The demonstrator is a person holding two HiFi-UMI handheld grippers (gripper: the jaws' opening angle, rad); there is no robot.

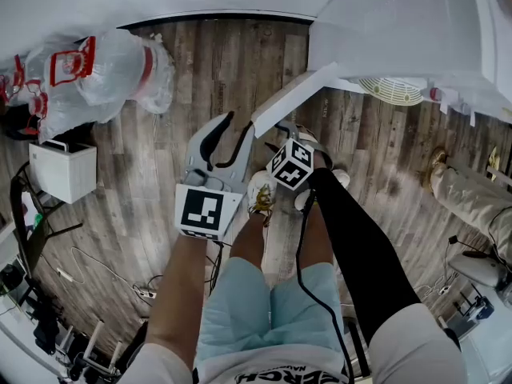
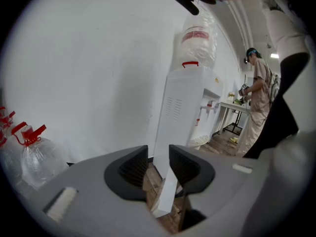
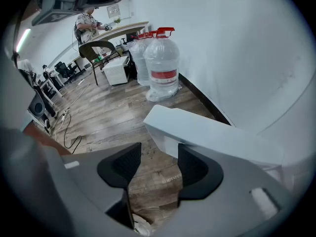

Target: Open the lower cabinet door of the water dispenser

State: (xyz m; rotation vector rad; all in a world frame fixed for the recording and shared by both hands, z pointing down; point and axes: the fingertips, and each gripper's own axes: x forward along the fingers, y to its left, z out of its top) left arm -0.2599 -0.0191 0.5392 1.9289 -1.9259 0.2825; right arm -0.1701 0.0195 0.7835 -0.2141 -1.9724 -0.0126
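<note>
The white water dispenser [image 1: 400,30] stands at the upper right of the head view, with a large bottle on top in the left gripper view [image 2: 197,38]. Its lower cabinet door [image 1: 292,98] stands swung out over the wooden floor. My left gripper [image 1: 240,126] is open beside the door's free end, and the door's edge [image 2: 165,191] shows between and beyond its jaws, close to the right one. My right gripper [image 1: 282,138] is under its marker cube [image 1: 290,164], just below the door. It is open, with the door [image 3: 207,132] ahead of its right jaw and only floor in the gap.
Several wrapped water bottles [image 1: 96,74] [image 3: 162,68] stand along the wall at the left, with a white box [image 1: 64,170] nearby. A small fan [image 1: 392,90] lies right of the dispenser. Cables [image 1: 104,270] run over the floor. Another person [image 2: 256,98] stands at a table beyond.
</note>
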